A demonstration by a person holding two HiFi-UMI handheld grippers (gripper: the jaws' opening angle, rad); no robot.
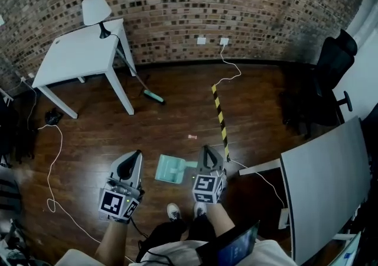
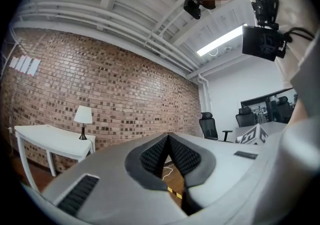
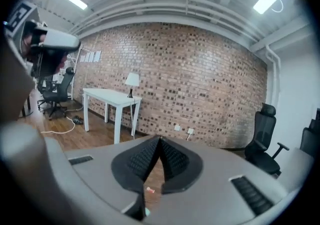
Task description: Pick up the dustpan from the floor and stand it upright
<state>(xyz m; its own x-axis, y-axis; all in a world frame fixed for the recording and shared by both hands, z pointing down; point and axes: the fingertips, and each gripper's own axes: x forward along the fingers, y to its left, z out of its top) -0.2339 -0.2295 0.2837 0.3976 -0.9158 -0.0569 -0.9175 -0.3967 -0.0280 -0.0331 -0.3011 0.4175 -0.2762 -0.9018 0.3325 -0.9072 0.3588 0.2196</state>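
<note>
The mint-green dustpan (image 1: 170, 169) lies flat on the wooden floor, its short handle pointing right. It sits between my two grippers in the head view and neither one touches it. My left gripper (image 1: 138, 153) is to its left, held level; its ribbed pads (image 2: 155, 155) meet with nothing between them. My right gripper (image 1: 207, 148) is just right of the handle. Its jaws are shut too, pads (image 3: 142, 158) together and empty. A sliver of the mint dustpan (image 3: 145, 212) shows low under the right jaws.
A black-and-yellow striped pole (image 1: 220, 118) lies on the floor right of the dustpan. A white table (image 1: 80, 55) with a lamp stands back left, with a mint-headed brush (image 1: 153, 97) leaning by it. A grey desk (image 1: 322, 182) and a black chair (image 1: 331, 70) are at right. Cables (image 1: 53, 158) trail on the left.
</note>
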